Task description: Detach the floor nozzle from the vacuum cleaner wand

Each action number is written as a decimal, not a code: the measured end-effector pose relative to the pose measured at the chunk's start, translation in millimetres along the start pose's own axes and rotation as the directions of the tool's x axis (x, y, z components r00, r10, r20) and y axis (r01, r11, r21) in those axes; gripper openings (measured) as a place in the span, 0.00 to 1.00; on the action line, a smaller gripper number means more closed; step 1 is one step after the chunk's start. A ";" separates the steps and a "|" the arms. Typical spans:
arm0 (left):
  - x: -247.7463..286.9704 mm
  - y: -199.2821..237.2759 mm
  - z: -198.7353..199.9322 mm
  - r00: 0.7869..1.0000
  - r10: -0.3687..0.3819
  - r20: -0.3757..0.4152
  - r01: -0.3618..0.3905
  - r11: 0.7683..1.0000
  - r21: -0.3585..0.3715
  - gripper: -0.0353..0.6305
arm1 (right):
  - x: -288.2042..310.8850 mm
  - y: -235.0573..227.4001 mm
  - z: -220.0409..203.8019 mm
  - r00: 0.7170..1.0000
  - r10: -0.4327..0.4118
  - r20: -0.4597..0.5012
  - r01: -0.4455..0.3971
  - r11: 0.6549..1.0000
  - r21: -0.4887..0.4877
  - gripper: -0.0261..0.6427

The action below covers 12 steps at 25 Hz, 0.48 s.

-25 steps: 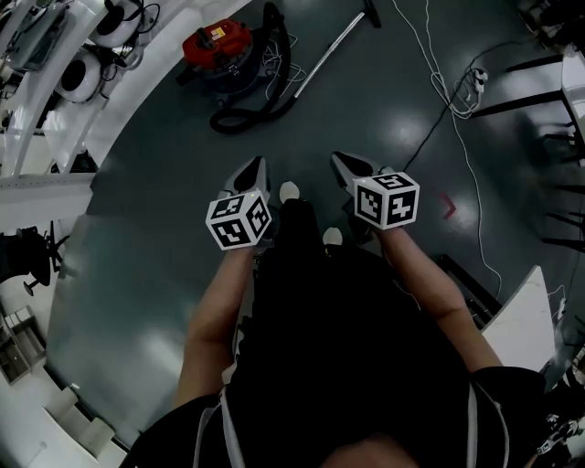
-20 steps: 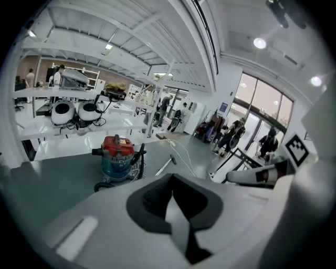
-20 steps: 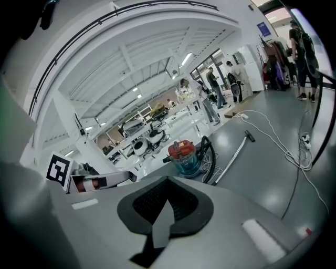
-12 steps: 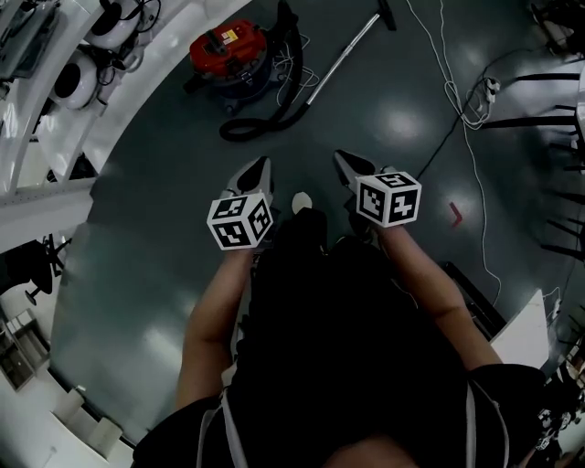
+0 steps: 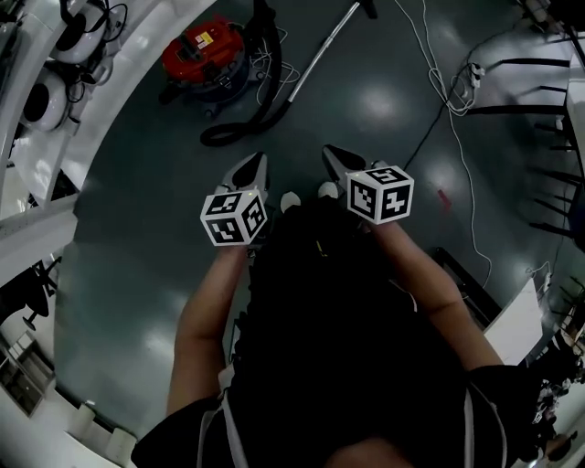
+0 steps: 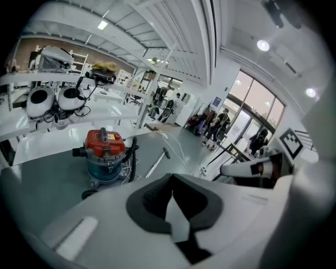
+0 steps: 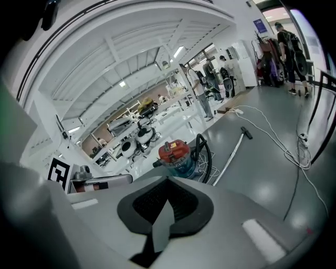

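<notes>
The red-topped vacuum cleaner (image 5: 203,50) stands on the grey floor ahead of me, with a black hose (image 5: 247,114) looping from it. Its silver wand (image 5: 315,57) lies on the floor to the right, ending in the dark floor nozzle (image 5: 367,7) at the head view's top edge. My left gripper (image 5: 259,163) and right gripper (image 5: 329,152) are both held out in front of me in the air, shut and empty, well short of the wand. The left gripper view shows the vacuum (image 6: 105,155), wand (image 6: 156,165) and nozzle (image 6: 166,153); the right gripper view shows the vacuum (image 7: 176,156), wand (image 7: 228,157) and nozzle (image 7: 246,133).
A white cable (image 5: 448,101) runs across the floor to a power strip (image 5: 475,78) at the right. White benches (image 5: 55,110) with equipment curve along the left. Black frames (image 5: 548,119) stand at the right. People stand far off by the windows (image 6: 220,128).
I have stepped forward: my feet have changed places and the hose loop now lies nearer the gripper tips. Both grippers have advanced together and stayed shut.
</notes>
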<state>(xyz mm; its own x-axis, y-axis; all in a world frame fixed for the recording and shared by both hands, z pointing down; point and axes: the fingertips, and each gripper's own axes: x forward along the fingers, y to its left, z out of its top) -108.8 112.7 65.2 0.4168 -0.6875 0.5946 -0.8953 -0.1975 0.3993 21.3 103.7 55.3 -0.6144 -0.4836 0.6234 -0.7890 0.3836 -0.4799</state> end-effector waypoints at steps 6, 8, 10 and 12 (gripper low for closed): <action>31.3 -0.6 7.0 0.999 0.017 -0.039 -0.017 1.000 0.005 0.07 | 17.1 -42.0 18.9 1.000 -0.019 -0.014 0.019 0.999 0.045 0.03; 45.3 0.4 12.5 0.998 0.034 -0.044 -0.033 0.999 0.009 0.07 | 29.1 -57.4 28.0 1.000 -0.015 -0.022 0.016 0.999 0.049 0.03; 59.5 1.6 19.0 0.998 0.053 -0.045 -0.053 0.999 0.001 0.07 | 41.5 -69.6 39.5 0.999 -0.003 -0.033 0.004 0.999 0.040 0.03; 75.3 1.3 25.3 0.997 0.070 -0.040 -0.071 0.997 -0.016 0.07 | 52.5 -80.4 52.5 0.999 0.015 -0.048 -0.015 1.000 0.016 0.03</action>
<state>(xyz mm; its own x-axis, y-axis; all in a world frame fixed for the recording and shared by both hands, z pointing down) -82.6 43.0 92.8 0.3586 -0.6714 0.6485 -0.9200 -0.1368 0.3671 52.1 6.2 94.2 -0.6254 -0.4390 0.6451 -0.7799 0.3778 -0.4990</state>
